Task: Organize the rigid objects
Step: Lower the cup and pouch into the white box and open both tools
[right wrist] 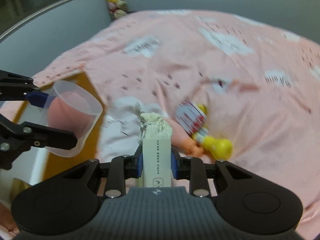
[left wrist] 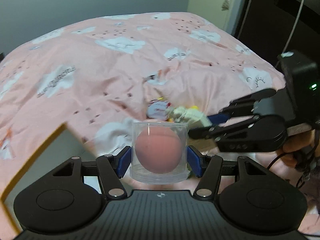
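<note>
The left claw (left wrist: 159, 158) is pinching a clear plastic cylinder (left wrist: 159, 152) between its blue pads (left wrist: 124, 161), one pad pressing on each side of the container, and a pinkish-orange ball (left wrist: 159, 151) is sitting inside it. The cylinder is hanging above the pink cloud-print bedspread (left wrist: 112, 68), just beside the open cardboard box (left wrist: 50, 152) that is showing at the left of the left wrist view. The right claw (right wrist: 156, 161) is gripping a slim cream-coloured box (right wrist: 156, 160) with dark lettering, its pads squeezing both long sides, and a bunched beige cloth pouch (right wrist: 155, 123) with a knotted cord is sticking out of the box's far end. In the right wrist view the held cylinder (right wrist: 74, 118) is floating to the left, over the box's orange-edged wall (right wrist: 94, 92). On the bed, right of the cream box, a small red-and-white can (right wrist: 191, 118) is lying tilted, touching a yellow toy (right wrist: 217, 146) beside it; both are blurred. A person's hand (left wrist: 296, 150) is holding the right claw's handle at the right edge of the left wrist view.
</note>
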Demonstrator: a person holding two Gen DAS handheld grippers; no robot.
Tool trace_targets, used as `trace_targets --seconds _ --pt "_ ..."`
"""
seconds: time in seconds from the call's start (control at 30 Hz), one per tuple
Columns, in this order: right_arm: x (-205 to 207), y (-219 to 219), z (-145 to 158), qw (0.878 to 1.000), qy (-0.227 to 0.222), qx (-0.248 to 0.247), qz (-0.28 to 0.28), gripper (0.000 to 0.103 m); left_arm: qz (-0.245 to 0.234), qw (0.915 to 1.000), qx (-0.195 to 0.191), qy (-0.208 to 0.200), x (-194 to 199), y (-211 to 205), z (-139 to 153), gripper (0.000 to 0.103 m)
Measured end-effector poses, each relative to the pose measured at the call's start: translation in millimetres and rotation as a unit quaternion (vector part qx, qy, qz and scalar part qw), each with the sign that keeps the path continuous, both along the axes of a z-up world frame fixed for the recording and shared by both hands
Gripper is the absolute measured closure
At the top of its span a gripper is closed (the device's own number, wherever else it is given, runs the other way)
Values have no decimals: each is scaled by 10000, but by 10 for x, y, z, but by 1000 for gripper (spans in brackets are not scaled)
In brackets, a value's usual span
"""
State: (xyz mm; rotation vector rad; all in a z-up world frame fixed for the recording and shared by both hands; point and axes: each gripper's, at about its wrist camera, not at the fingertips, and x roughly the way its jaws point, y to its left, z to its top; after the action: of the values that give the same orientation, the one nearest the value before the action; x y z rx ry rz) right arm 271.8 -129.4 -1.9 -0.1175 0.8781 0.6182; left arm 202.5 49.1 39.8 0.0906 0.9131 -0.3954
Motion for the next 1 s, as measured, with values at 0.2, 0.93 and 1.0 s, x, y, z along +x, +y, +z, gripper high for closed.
trace_targets --seconds 0.2,0.93,1.0 --pt "-230 451 481 9962 -423 203 734 77 542 9977 386 98 -294 544 105 34" --pt "-495 2164 -105 9688 1050 -527 2181 77 -1255 9665 1908 1171 -481 1104 -843 34" --pt "-479 2213 -182 9661 1216 -566 2207 77 -1542 9601 1990 1220 -526 1092 -861 34"
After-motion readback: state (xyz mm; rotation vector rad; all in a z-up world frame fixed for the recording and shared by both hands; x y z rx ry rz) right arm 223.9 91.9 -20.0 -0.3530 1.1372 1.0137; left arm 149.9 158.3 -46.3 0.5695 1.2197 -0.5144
